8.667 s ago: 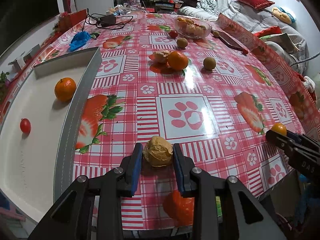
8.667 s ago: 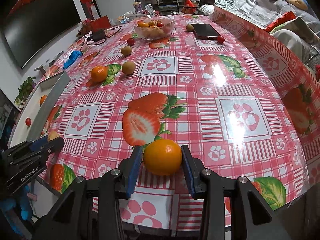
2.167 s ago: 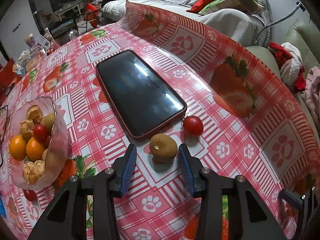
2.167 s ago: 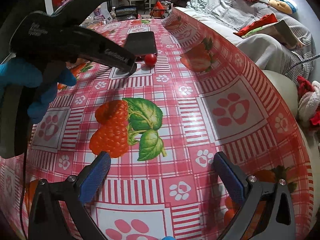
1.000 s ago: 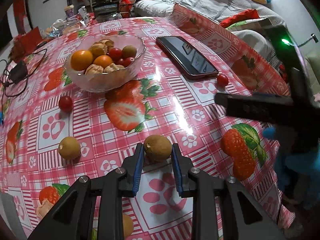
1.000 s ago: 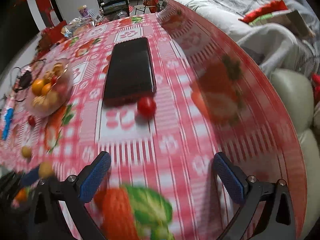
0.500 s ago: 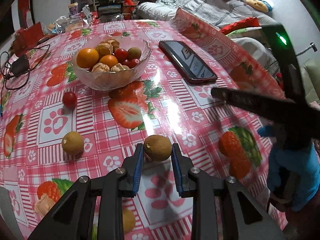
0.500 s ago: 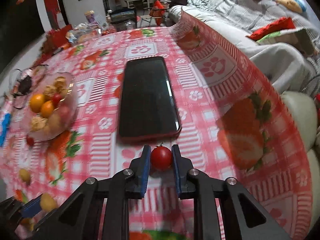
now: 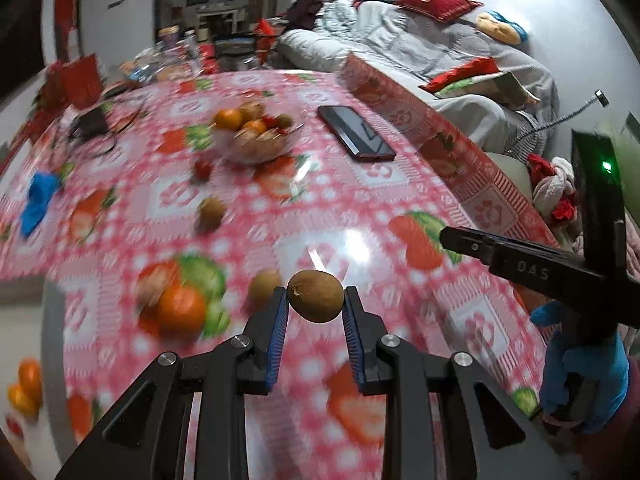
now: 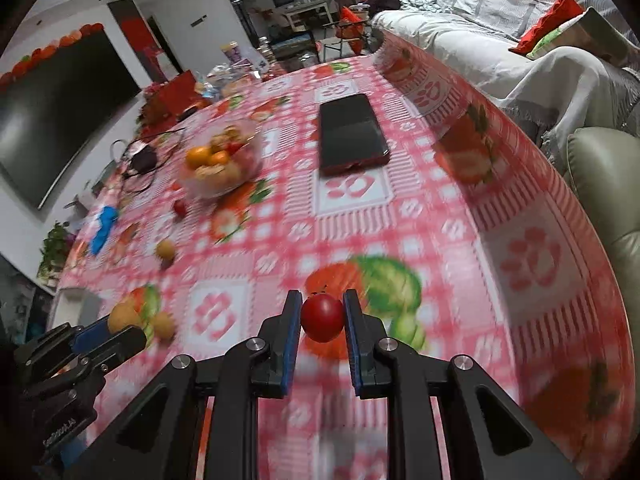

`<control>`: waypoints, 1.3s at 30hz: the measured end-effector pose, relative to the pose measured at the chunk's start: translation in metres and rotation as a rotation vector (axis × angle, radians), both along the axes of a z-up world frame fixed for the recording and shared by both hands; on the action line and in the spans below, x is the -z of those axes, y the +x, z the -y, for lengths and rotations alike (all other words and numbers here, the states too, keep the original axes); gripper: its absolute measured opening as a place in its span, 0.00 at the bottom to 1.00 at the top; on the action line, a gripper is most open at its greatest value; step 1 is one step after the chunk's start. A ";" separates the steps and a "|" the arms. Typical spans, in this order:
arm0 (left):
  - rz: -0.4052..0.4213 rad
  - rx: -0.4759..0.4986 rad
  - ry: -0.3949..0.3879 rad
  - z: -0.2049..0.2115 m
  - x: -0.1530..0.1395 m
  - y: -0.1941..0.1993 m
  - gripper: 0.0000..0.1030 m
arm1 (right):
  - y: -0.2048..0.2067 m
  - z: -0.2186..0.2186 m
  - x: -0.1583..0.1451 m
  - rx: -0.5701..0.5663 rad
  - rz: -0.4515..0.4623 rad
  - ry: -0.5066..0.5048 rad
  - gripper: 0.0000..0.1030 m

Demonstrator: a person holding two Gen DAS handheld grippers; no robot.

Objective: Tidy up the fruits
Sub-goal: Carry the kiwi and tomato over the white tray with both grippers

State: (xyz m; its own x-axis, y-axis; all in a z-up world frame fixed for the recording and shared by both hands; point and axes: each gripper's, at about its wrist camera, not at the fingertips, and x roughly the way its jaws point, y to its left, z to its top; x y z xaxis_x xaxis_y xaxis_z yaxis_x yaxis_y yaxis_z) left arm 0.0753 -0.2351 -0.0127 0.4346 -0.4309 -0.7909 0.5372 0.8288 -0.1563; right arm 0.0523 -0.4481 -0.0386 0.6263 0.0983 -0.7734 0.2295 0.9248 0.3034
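Observation:
My left gripper [image 9: 316, 307] is shut on a brown kiwi [image 9: 315, 297] and holds it above the red checked tablecloth. My right gripper [image 10: 322, 317] is shut on a small red tomato [image 10: 322, 317], also lifted off the table. A glass bowl [image 9: 256, 142] with several fruits stands mid-table; it also shows in the right wrist view [image 10: 221, 164]. Loose fruit on the cloth: an orange [image 9: 181, 312], a kiwi [image 9: 264, 286], another kiwi [image 9: 212, 212], a small tomato [image 9: 203, 168]. The right gripper shows at the right in the left wrist view [image 9: 444, 235].
A black phone [image 10: 350, 134] lies beyond the bowl near the table's far right edge. A blue cloth [image 9: 38, 202] and cables [image 10: 140, 158] lie at the left. A white tray [image 9: 28, 364] with oranges sits at the lower left. A sofa is on the right.
Both grippers have pulled back and up from the far part of the table, carrying the kiwi and the tomato; the bowl and phone now look farther away. The view is blurred by motion.

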 end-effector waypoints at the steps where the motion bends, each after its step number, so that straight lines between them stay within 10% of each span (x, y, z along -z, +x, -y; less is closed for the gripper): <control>1: -0.007 -0.017 0.001 -0.009 0.000 -0.006 0.29 | -0.006 -0.007 -0.002 -0.010 0.001 -0.003 0.22; 39: 0.059 -0.449 -0.093 -0.269 -0.012 -0.062 0.29 | -0.008 -0.290 -0.041 -0.459 0.024 -0.074 0.22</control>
